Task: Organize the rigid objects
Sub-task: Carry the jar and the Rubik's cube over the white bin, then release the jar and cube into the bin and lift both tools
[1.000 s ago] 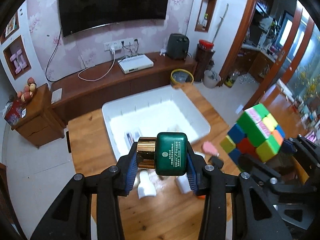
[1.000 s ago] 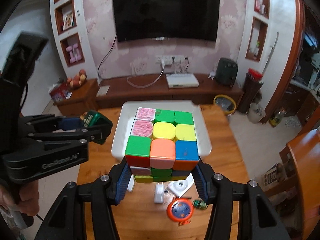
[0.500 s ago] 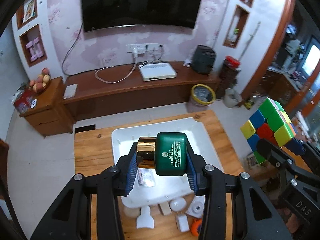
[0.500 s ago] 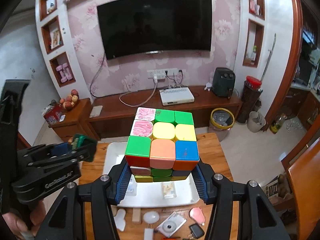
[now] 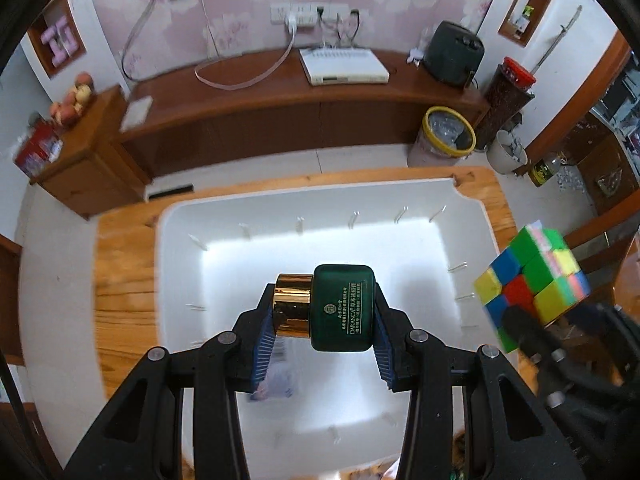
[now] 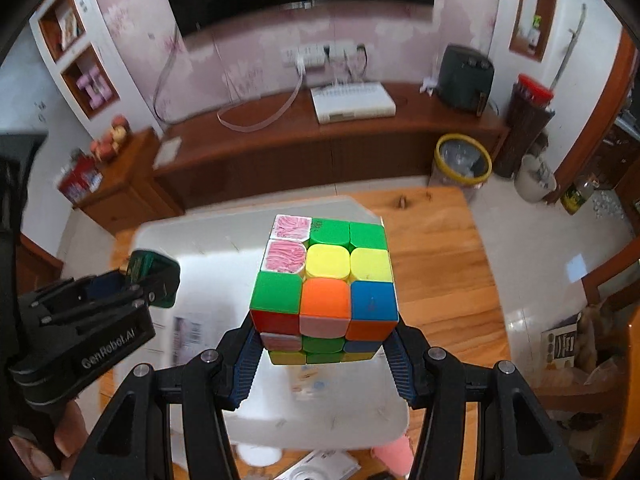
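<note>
Left wrist view showed the left gripper clamped on a glossy green cosmetic jar lying sideways, its shiny gold cap toward the left pad, above the smooth white plastic tray on the wooden table. Only the right wrist view revealed the right gripper squeezing the Rubik's cube from both sides, rounded coloured tiles up, over the tray's right part, plus a pink item beside the tray's near edge
</note>
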`<state>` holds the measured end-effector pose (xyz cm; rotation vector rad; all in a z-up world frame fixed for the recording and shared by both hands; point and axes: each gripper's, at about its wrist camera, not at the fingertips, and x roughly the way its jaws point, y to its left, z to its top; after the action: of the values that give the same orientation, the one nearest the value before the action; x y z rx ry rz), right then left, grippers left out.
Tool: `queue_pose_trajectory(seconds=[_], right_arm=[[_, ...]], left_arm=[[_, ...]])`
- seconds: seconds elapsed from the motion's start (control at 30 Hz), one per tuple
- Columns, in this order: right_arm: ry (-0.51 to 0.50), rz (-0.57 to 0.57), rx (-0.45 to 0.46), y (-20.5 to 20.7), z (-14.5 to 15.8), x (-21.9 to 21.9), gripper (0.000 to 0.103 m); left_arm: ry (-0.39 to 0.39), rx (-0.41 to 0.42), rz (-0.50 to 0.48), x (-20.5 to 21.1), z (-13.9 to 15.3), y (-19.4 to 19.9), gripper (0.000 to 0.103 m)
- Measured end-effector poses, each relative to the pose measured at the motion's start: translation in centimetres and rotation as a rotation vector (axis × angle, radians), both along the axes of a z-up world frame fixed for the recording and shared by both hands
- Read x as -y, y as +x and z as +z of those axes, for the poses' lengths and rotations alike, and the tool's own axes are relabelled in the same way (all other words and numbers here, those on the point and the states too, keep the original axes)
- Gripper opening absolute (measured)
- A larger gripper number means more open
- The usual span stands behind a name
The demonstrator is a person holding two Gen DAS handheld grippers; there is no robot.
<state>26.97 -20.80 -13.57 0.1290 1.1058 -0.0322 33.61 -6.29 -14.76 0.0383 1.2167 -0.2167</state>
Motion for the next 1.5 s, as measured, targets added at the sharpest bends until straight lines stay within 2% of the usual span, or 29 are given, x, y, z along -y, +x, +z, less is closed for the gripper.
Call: queue_pose_trajectory(seconds=[0.27,0.5,0.67,0.7,0.73,0.77,0.83,0.97,1.03,1.23,1.5], right_arm=[[-0.057,0.039,-0.084,2.4,-6.8,-0.5,0.056],[-0.093,0.089,-0.127,3.6,-9.2,-1.3,0.057],[-0.123,0.115,-0.142,3.8,-10.1,-1.6,0.057],[-0.131,0.123,-0.135,3.7,-10.0,-1.8,0.057],[-0.132,0.130,-0.135,3.7,-10.0,-1.9,0.059],[-0.128,0.132,-0.138,3.7,-10.0,-1.9,0.063],[-0.114,0.121,-0.128,3.6,-9.7,-1.8,0.070],[-0.071,0.112,-0.094,3.0,-8.7,-1.5,0.072],[-0.072,0.112,-0.091,2.7,-8.5,-1.5,0.072],[-0.062,0.122,-0.073,0.9,-7.1,-2.0,0.072],[-0.054,0.106,-0.006,-2.1,-3.1,-2.4,0.072]], left_arm=[[0.045,-0.074,0.022,1.6,-5.1,2.0,0.046],[0.070,-0.137,0.053,2.0,-7.8,3.0,0.046],[0.067,-0.171,0.072,1.9,-8.5,2.9,0.047],[0.061,-0.188,0.076,1.8,-8.6,2.9,0.048],[0.050,-0.201,0.077,1.7,-8.7,2.9,0.054],[0.043,-0.207,0.081,1.6,-8.6,2.8,0.064],[0.034,-0.192,0.090,1.6,-8.1,2.5,0.071],[0.016,-0.161,0.072,1.6,-6.4,2.0,0.073],[0.022,-0.146,0.064,1.6,-5.4,1.6,0.076],[-0.008,-0.135,0.071,0.5,-2.7,0.6,0.076],[-0.024,-0.073,0.054,-0.3,1.7,-1.7,0.076]])
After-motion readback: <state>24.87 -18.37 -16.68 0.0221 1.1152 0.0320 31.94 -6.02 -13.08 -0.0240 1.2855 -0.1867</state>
